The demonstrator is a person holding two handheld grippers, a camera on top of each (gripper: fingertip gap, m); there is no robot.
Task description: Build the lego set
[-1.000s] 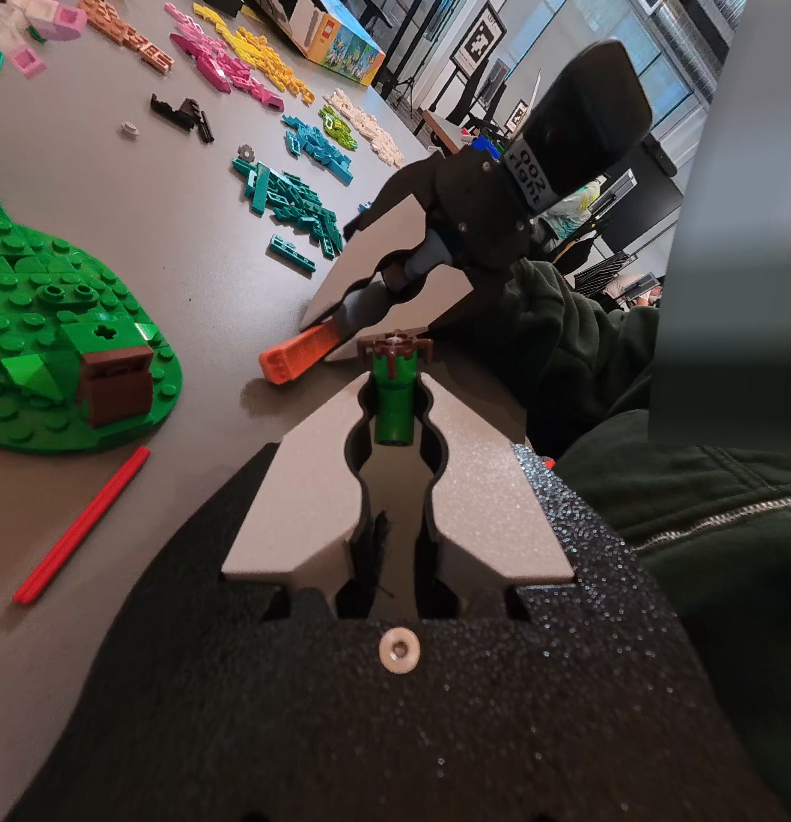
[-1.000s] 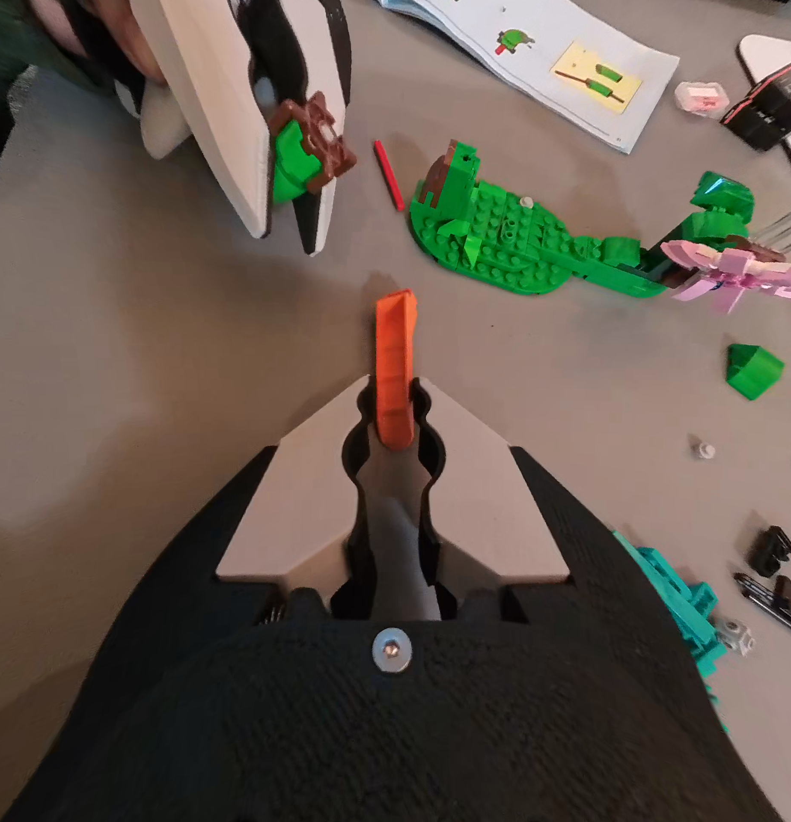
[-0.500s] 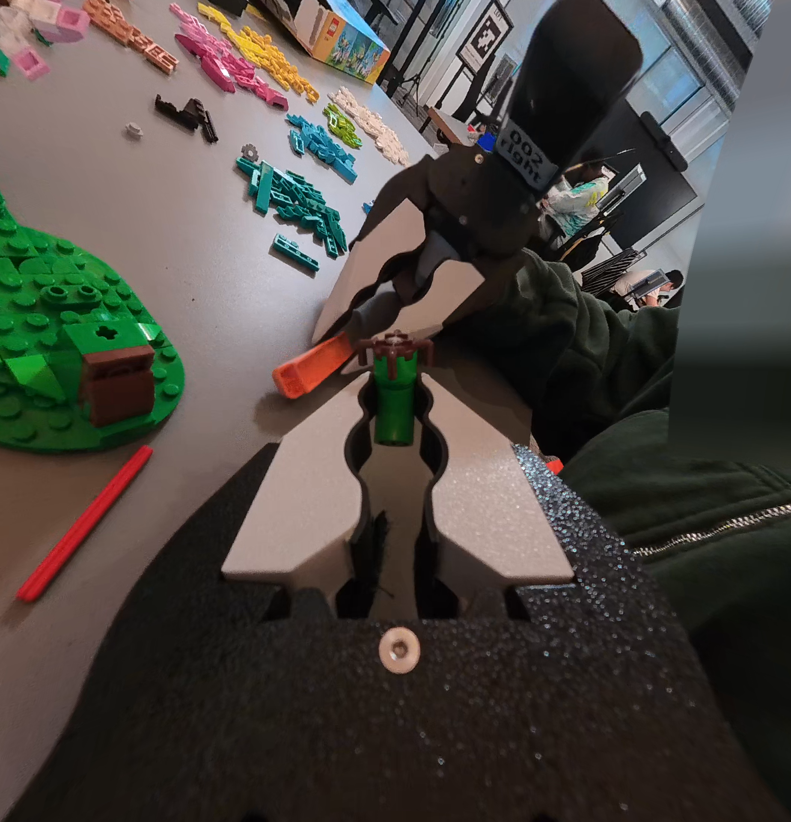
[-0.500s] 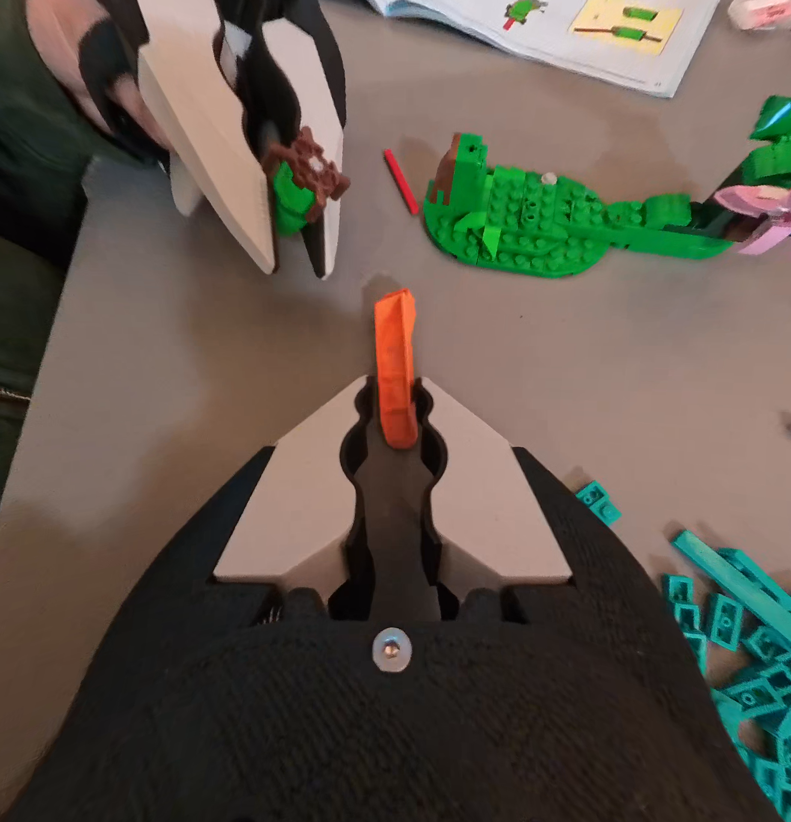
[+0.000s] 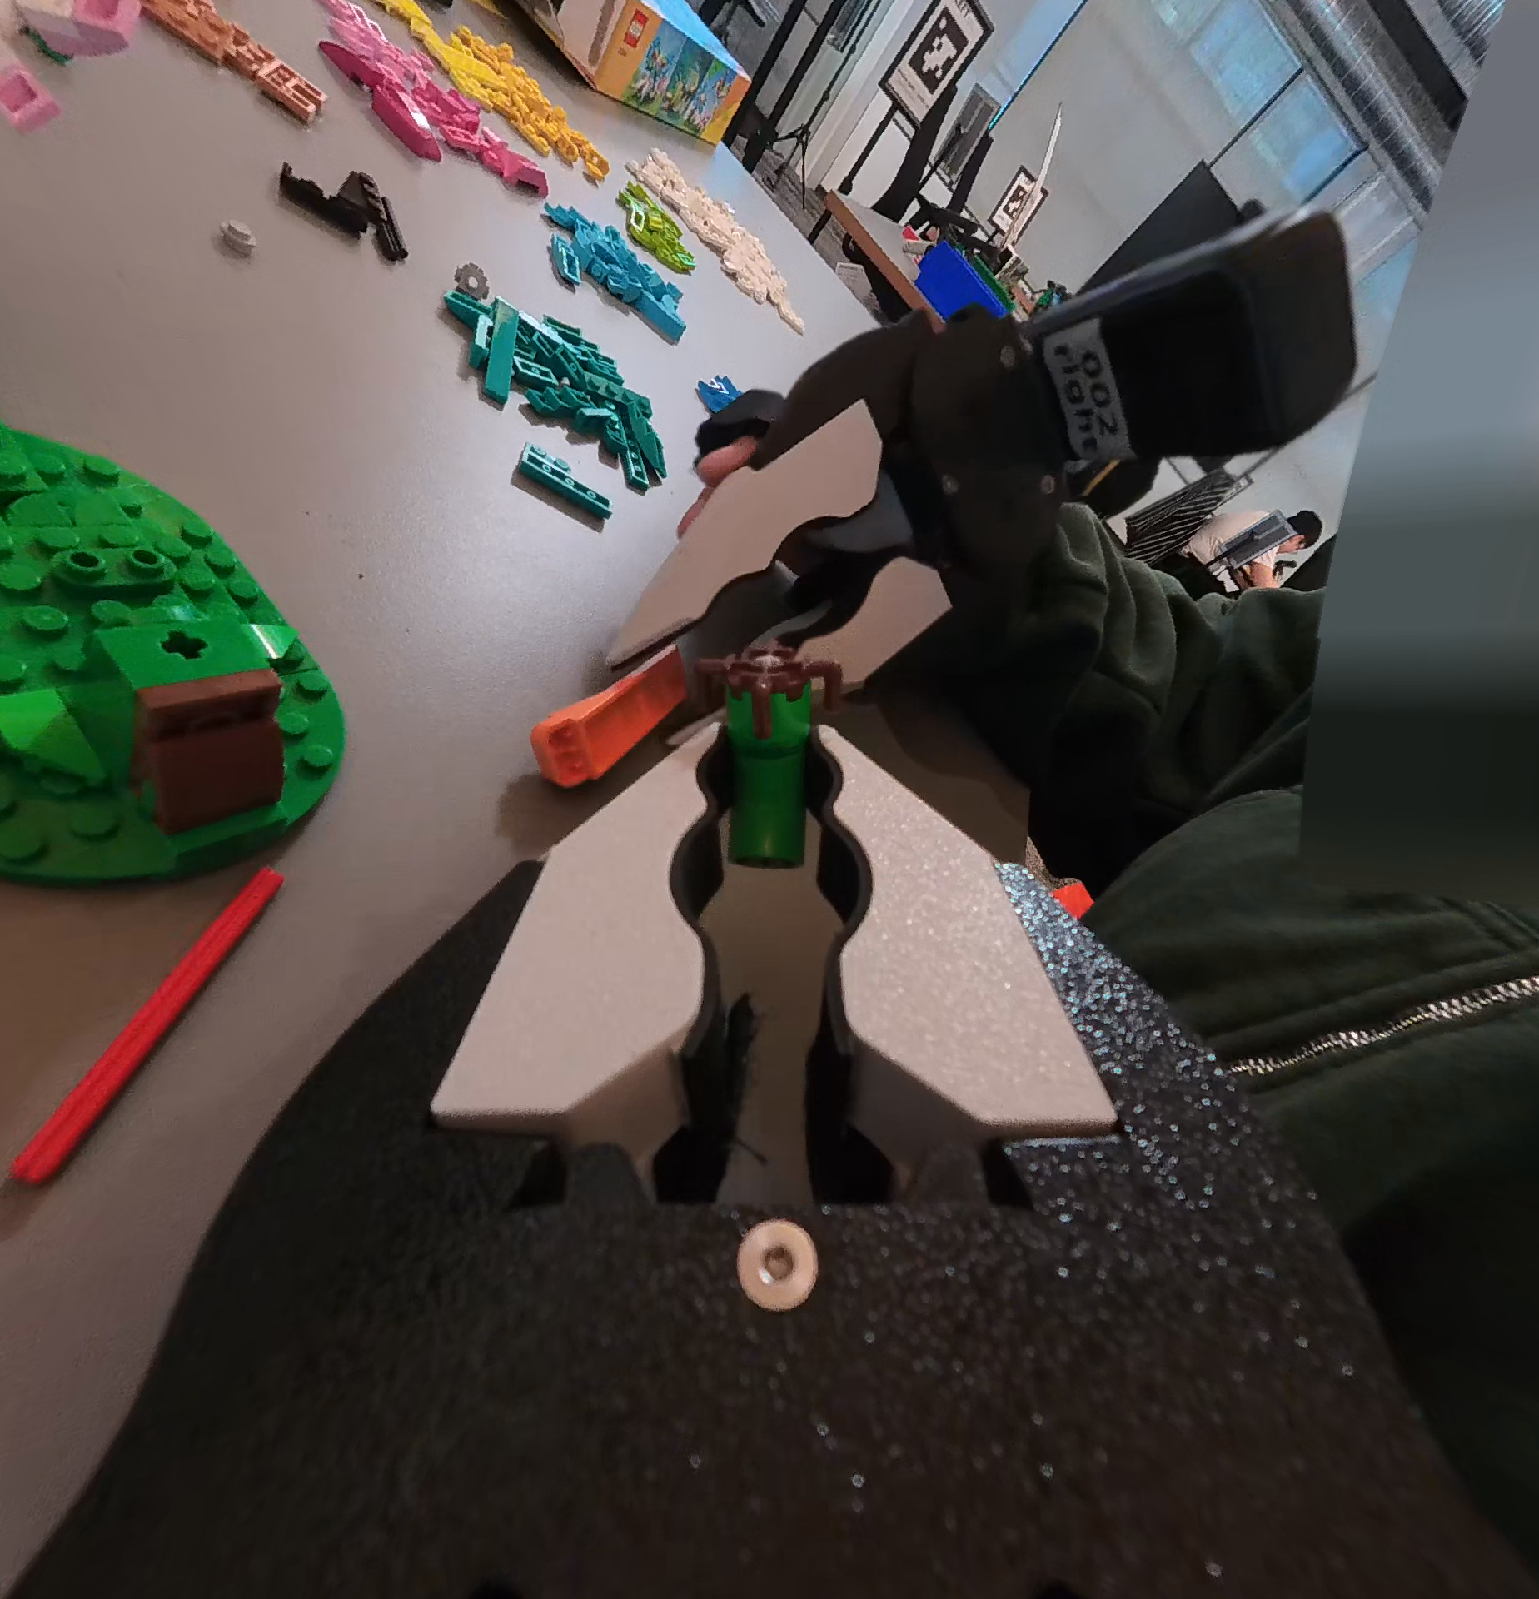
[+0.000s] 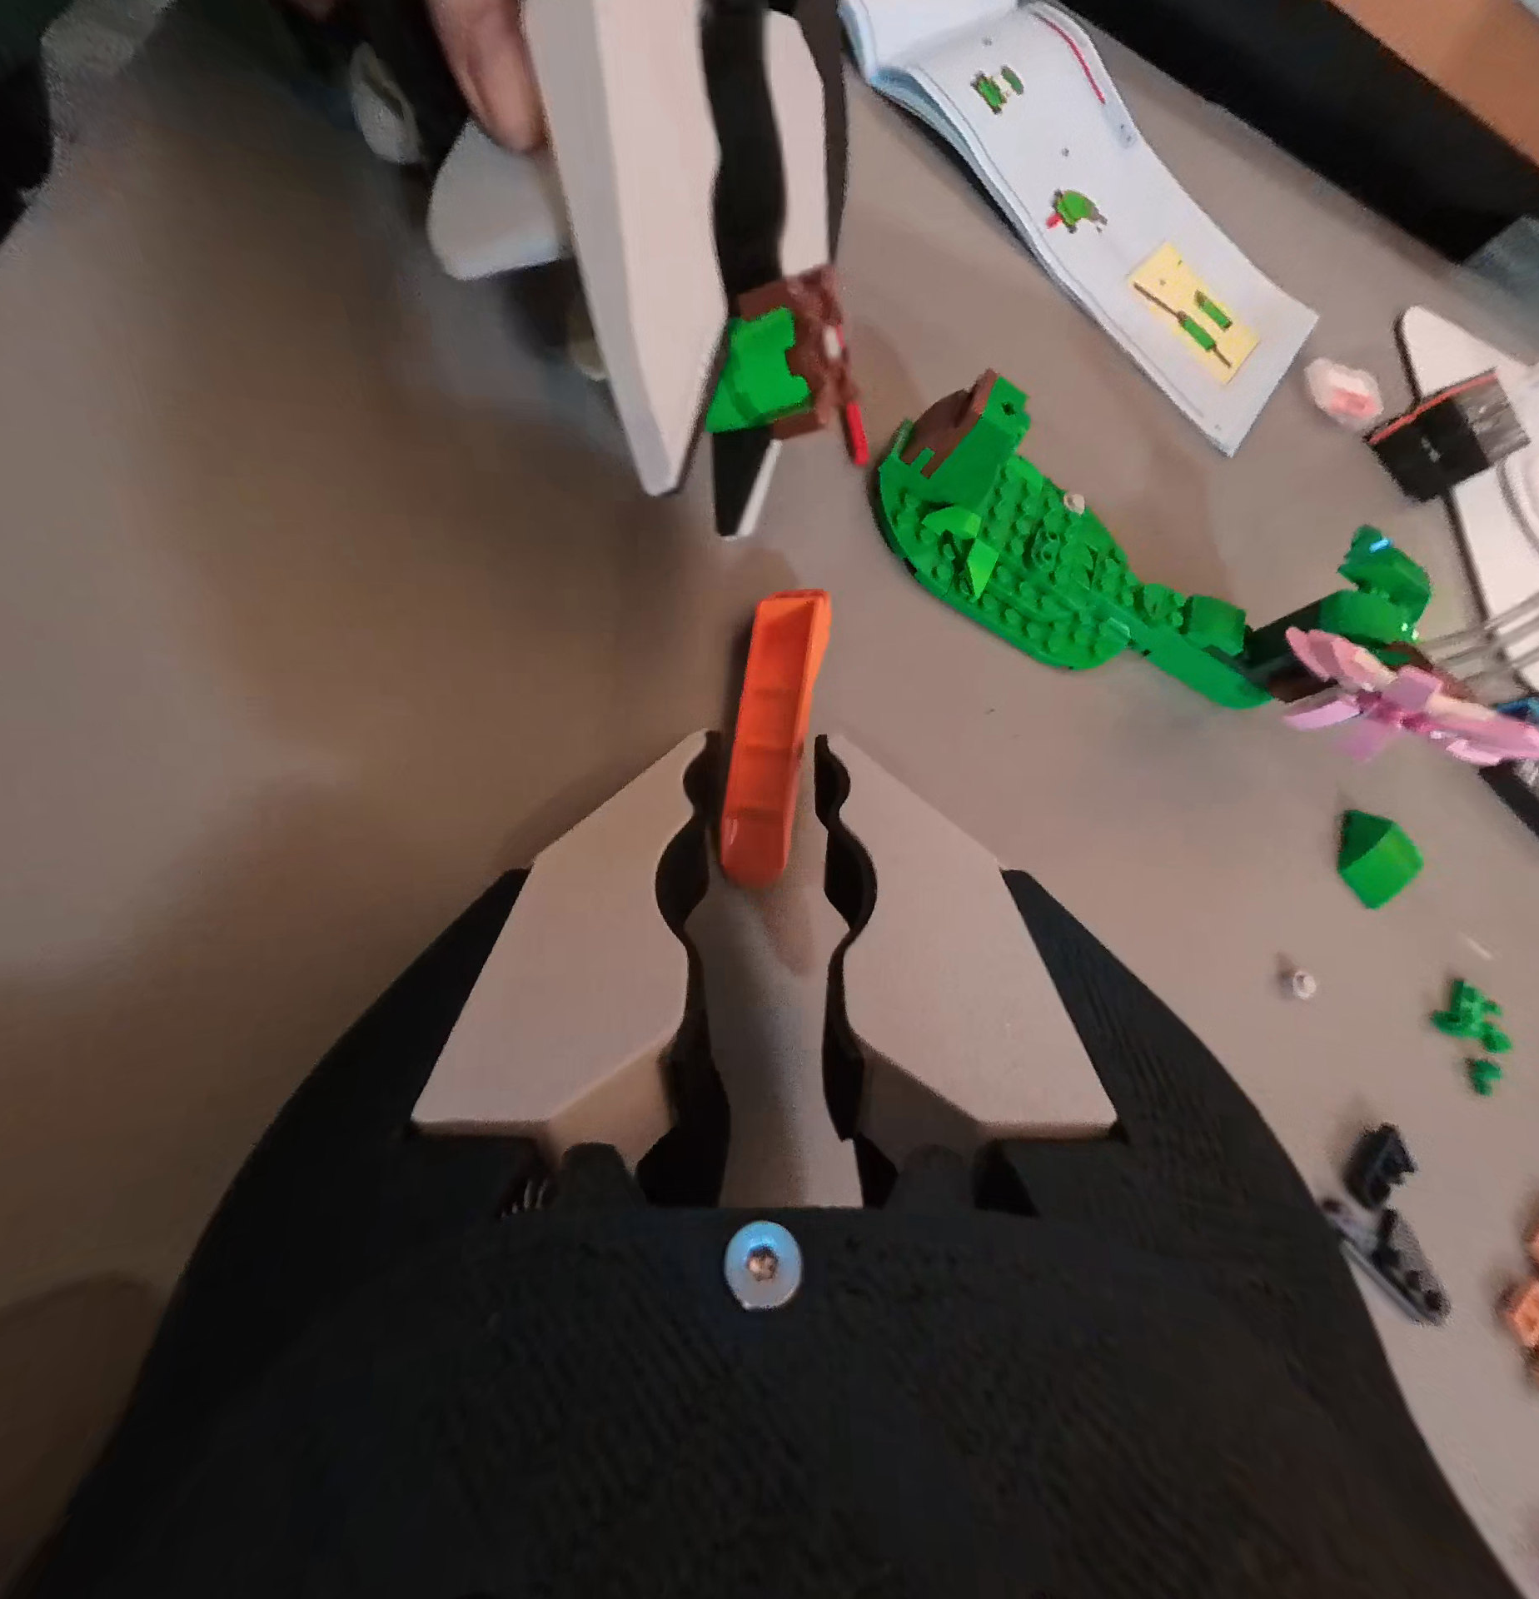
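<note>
Gripping a green stem piece (image 5: 766,800), left gripper (image 5: 766,735); right gripper (image 6: 762,744) slack around orange separator (image 6: 770,735), red axle (image 5: 147,1025) nearby

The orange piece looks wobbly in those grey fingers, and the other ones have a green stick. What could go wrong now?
1. The orange piece sits tilted in the right gripper, whose jaws look parted, so it could slip out.
2. The left gripper pinches only the green stem below the brown cap; pushing could twist it loose.
3. The red rod lying on the grey table could get knocked away.
</note>
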